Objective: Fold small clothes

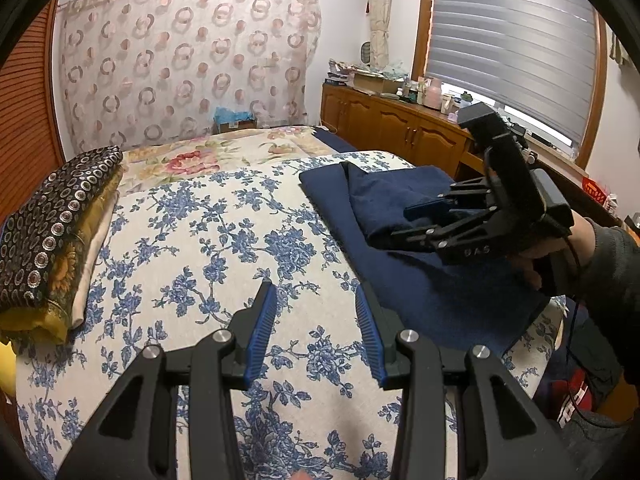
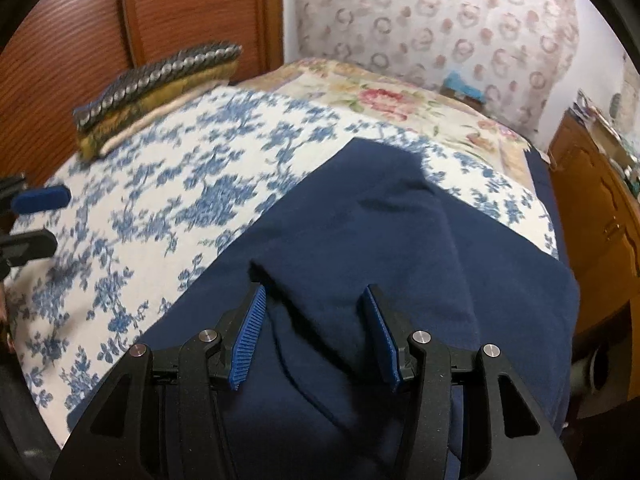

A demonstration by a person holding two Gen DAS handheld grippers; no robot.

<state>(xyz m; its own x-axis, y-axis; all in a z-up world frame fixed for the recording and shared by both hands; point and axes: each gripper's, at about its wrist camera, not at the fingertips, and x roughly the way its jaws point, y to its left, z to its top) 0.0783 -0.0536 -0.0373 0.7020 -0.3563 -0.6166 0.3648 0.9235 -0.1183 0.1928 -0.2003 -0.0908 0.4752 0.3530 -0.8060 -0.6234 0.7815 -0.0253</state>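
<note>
Bedroom setup: bed [image 1: 188,216] under a blue-floral cover, patterned curtain [image 1: 184,60] on the back wall, wood cabinets [image 1: 384,124] at 2 o'clock under a window blind [image 1: 512,40].

Left gripper [image 1: 316,292]: jaws wide, nothing between them, hovering over bare floral cover. From the right wrist view its fingertips [image 2: 40,200] show at the 9 o'clock edge, well apart from the garment.

Right gripper [image 2: 312,296]: jaws wide, nothing pinched. Pointed down at the navy garment [image 2: 400,248]; a folded flap edge runs between the pads [image 2: 250,332]. Contact with the cloth: cannot tell. In the left wrist view the right gripper [image 1: 412,224] sits at 3 o'clock, over the raised fold of the navy garment [image 1: 400,196], hand [image 1: 532,264] on the grip.

Garment: spread on the bed's right side, one layer doubled over into a thicker fold toward the far end, lower part flat, near edge reaching the bed edge.

Folded stack [image 1: 52,232] of patterned cloths, dark ring-print on top, yellow and cream under it, at 9 o'clock in the left wrist view, at the bed's left edge by the brown slatted door [image 2: 72,20]. Well apart from the navy garment.
</note>
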